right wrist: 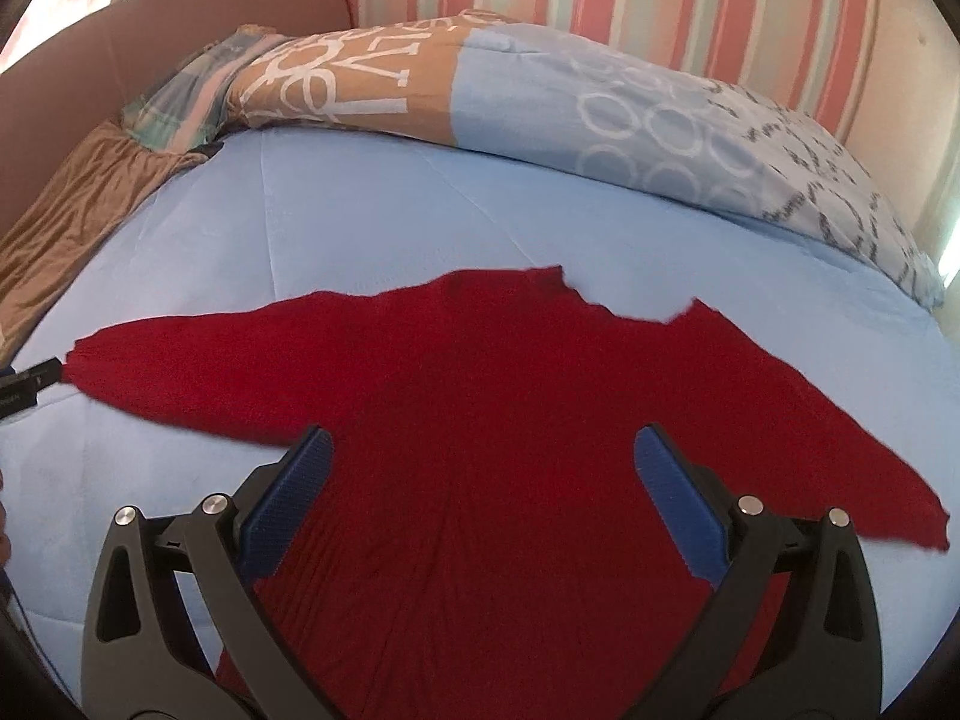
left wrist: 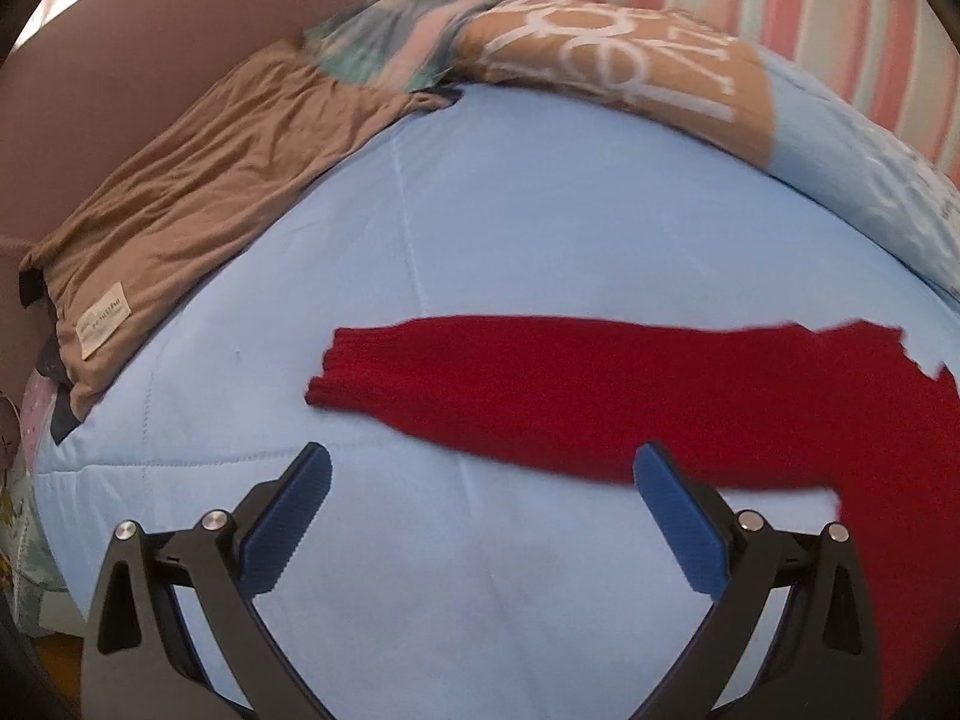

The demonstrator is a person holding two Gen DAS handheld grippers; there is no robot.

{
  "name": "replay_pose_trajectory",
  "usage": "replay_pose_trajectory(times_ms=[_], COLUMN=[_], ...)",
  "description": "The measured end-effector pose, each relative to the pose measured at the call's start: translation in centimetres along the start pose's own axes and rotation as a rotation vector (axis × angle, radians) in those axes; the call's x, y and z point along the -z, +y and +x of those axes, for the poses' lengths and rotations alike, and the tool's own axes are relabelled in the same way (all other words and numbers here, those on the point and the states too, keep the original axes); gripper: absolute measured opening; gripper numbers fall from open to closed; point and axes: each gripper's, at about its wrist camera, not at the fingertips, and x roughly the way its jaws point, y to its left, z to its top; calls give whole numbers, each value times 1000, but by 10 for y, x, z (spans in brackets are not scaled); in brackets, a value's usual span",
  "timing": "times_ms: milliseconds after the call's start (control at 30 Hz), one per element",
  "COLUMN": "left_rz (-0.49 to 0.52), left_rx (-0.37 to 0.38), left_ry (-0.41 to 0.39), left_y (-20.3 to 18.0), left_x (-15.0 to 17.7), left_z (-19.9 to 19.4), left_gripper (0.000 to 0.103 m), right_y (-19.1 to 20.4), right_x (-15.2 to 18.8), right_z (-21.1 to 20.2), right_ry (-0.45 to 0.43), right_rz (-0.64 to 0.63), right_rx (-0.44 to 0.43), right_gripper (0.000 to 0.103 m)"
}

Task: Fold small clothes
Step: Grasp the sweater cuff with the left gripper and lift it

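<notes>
We see a red knitted sweater (right wrist: 480,396) spread flat on the light blue bed cover (right wrist: 420,222), front down or up we cannot tell. Both sleeves stretch out sideways, and the neck opening points toward the patterned pillow (right wrist: 630,120) at the head of the bed. The knit shows fine vertical ribs along the body, and the cuff of the sleeve (left wrist: 342,372) is ribbed too. Our left claw (left wrist: 483,504) hangs released above the bare cover, just beside that sleeve, gripping nothing. Our right claw (right wrist: 483,498) hovers released over the sweater's body, its blue pads wide apart. A brown folded cloth (left wrist: 198,180) lies at the bed's far left edge.
</notes>
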Motion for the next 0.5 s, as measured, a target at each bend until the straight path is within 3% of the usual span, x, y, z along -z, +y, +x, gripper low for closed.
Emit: replay_pose_trajectory(times_ms=[233, 400, 500], left_rz=[-75, -170, -191], left_rx=[34, 95, 86], left_ry=[57, 110, 110], left_y=[15, 31, 36], left_x=[-8, -1, 2], left_z=[58, 81, 87], left_gripper=[101, 101, 101], right_y=[9, 11, 9], right_x=[-8, -3, 2], right_z=[44, 63, 70], right_ry=[32, 56, 68], right_rz=[-3, -12, -26], right_rx=[-49, -64, -57], right_gripper=[99, 99, 99])
